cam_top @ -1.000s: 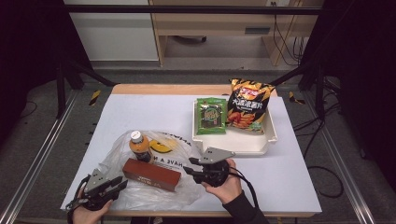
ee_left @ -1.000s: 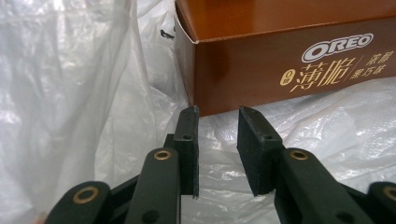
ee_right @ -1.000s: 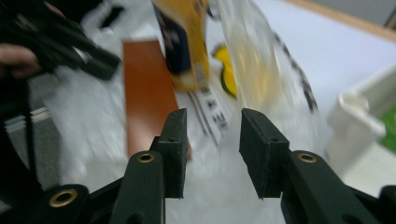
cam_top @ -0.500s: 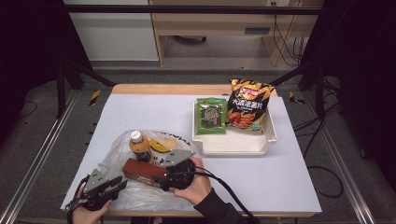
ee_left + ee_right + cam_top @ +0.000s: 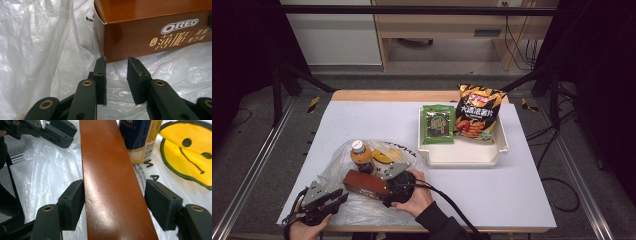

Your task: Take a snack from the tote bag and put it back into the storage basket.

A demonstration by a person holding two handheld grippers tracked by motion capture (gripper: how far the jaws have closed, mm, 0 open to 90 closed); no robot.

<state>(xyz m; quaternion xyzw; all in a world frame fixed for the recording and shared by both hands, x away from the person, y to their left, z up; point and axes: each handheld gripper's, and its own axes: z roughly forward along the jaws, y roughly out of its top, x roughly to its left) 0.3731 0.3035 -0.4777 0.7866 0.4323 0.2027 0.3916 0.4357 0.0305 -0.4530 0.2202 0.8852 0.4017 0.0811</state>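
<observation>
Grey floor (image 5: 262, 165); wooden desk (image 5: 437, 25) behind; dim.

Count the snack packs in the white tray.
2. A green pack stands at the left of the tray; an orange-and-black chip bag leans beside it on the right. Anything behind them would be hidden.

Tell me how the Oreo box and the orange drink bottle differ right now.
The Oreo box is a long brown carton lying flat; the bottle is round, orange, white-capped and stands upright. The box sits between the right gripper jaws, which have just been opening, with a gap at one pad; the bottle stands free. Both rest on the clear plastic bag.
</observation>
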